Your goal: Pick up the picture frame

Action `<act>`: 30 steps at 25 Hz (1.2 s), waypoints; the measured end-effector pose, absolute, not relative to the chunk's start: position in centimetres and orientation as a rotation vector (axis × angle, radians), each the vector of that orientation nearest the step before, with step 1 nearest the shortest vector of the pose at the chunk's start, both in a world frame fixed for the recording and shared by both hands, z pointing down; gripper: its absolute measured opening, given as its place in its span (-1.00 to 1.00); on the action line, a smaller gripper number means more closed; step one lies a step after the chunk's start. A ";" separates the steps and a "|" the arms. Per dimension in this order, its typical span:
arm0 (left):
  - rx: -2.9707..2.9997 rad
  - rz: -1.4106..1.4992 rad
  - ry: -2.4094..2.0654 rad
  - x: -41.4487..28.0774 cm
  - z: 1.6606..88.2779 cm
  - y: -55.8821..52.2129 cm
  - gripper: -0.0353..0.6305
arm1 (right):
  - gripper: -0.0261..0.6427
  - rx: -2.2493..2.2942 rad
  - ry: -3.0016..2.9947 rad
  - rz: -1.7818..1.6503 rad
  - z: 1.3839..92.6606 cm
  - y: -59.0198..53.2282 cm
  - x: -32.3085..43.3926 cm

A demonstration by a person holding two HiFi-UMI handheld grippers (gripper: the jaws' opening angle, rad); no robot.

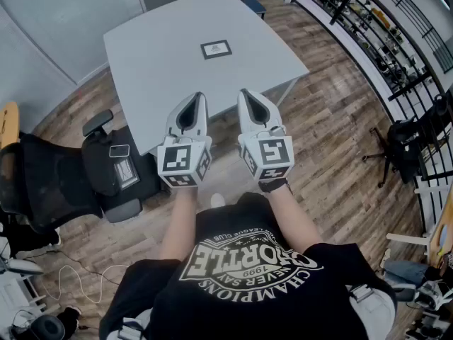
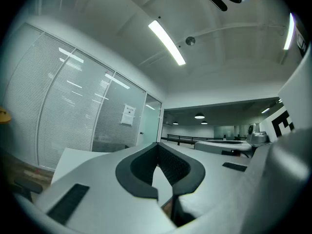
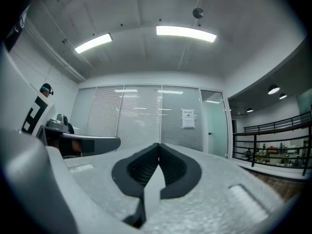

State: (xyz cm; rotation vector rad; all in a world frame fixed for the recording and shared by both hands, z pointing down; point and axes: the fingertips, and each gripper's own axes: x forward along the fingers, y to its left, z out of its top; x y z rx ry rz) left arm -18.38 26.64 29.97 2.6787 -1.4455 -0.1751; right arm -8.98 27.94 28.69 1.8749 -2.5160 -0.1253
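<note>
A small dark picture frame (image 1: pixel 216 49) lies flat on the far part of a light grey table (image 1: pixel 163 69). My left gripper (image 1: pixel 201 96) and right gripper (image 1: pixel 242 93) are held side by side at the table's near edge, well short of the frame, both pointing level. Each is shut with nothing between its jaws. In the left gripper view the left gripper (image 2: pixel 157 145) shows its tips meeting, with the table top beyond. The right gripper (image 3: pixel 158 145) looks the same in the right gripper view. The frame is in neither gripper view.
A black office chair (image 1: pixel 78 176) stands to the left of the table on the wood floor. A dark railing with shelving (image 1: pixel 382 27) runs along the right. Another black chair (image 1: pixel 417 140) stands at the right. Glass walls with blinds (image 3: pixel 126 116) lie ahead.
</note>
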 end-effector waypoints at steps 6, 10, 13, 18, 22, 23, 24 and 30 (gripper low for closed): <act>2.630 -0.137 -1.475 -18.4 31.5 25.9 -0.88 | -0.93 1.946 -2.473 0.005 30.2 27.6 -7.7; 2.615 -0.077 -1.448 -17.1 32.9 25.7 -0.88 | -0.93 1.958 -2.460 0.055 31.1 27.1 -6.4; 2.591 -0.061 -1.420 -16.5 34.1 24.7 -0.88 | -0.93 1.936 -2.472 0.067 31.7 25.9 -6.5; 2.574 -0.067 -1.426 -14.9 34.3 21.0 -0.88 | -0.93 1.890 -2.525 0.061 31.6 22.1 -5.9; 2.579 -0.062 -1.454 -12.6 33.3 16.5 -0.88 | -0.93 1.896 -2.565 0.072 30.7 17.3 -3.3; 2.582 -0.060 -1.460 -11.9 33.0 15.2 -0.88 | -0.93 1.897 -2.574 0.074 30.4 16.1 -2.5; 2.586 -0.060 -1.467 -11.1 32.6 13.9 -0.88 | -0.93 1.895 -2.585 0.072 30.1 14.7 -1.8; 2.594 -0.071 -1.516 -6.1 31.5 5.4 -0.88 | -0.93 1.826 -2.663 0.041 28.6 5.5 2.1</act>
